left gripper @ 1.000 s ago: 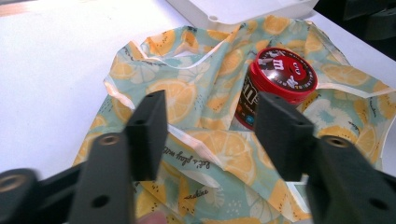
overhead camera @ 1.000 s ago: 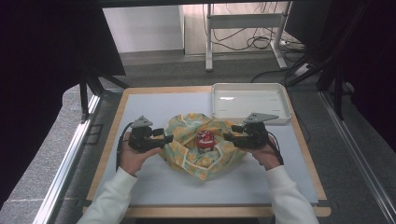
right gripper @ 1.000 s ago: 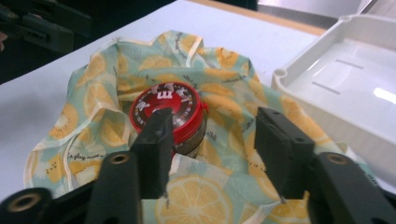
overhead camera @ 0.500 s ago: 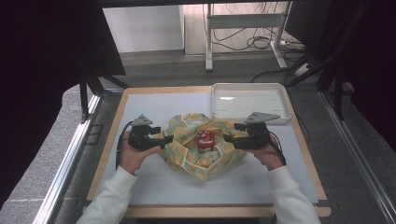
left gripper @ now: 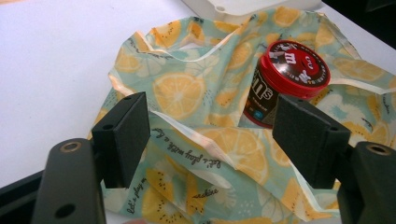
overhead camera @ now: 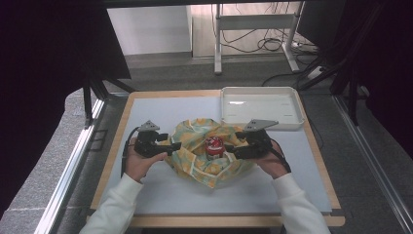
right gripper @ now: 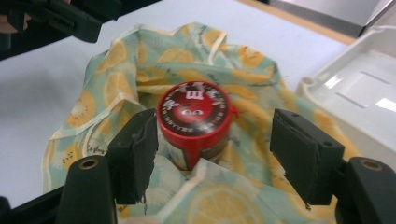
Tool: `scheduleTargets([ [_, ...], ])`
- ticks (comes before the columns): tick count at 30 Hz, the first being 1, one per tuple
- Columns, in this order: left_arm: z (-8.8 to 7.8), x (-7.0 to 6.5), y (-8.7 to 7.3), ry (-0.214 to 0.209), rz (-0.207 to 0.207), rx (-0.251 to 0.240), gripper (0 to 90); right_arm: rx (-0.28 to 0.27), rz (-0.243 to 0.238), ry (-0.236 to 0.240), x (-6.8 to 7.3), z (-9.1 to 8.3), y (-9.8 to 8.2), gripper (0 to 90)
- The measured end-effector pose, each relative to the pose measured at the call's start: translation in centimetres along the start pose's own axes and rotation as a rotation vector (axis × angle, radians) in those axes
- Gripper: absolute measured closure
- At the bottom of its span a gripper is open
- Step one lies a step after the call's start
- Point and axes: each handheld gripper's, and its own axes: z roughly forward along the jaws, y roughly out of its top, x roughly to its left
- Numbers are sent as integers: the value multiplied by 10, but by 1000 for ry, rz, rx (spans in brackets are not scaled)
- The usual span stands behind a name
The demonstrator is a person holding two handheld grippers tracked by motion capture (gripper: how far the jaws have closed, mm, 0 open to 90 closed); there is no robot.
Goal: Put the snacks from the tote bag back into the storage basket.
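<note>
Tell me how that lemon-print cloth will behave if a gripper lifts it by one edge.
The cloth lies crumpled in soft folds, so it will probably droop and stretch rather than hold shape. It looks thin, so likely light. The red-lidded jar stands on it, so lifting an edge may tip or drag the jar.

Two arms in white sleeves come in from the bottom, one on each side of the red-lidded jar (overhead camera: 213, 148). The left hand (overhead camera: 139, 163) holds the left gripper (overhead camera: 176, 145) just left of the jar, its jaws wide apart. The right hand (overhead camera: 271, 158) holds the right gripper (overhead camera: 229, 148) just right of the jar, jaws wide apart too, pointing at it.
</note>
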Motion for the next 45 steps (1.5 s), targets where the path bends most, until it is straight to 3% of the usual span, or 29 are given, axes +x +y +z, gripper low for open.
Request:
scheduleTargets([
  [9, 1, 2, -2, -8, -8, 9, 274, 36, -22, 22, 8, 27, 6, 272],
  [15, 2, 0, -2, -13, -15, 12, 272, 75, -44, 7, 14, 46, 12, 217],
  [27, 2, -2, -2, -23, -2, 18, 285, 194, -70, -55, 20, 82, 3, 165],
  [34, -1, -2, -1, -15, -1, -4, 291, 215, -50, -75, 21, 93, 1, 248],
  [40, -3, -3, -1, -3, 14, -19, 298, 222, -34, -65, 18, 91, 1, 253],
  [45, -3, -2, -1, 1, 8, -24, 296, 188, -17, -71, 17, 83, 3, 254],
])
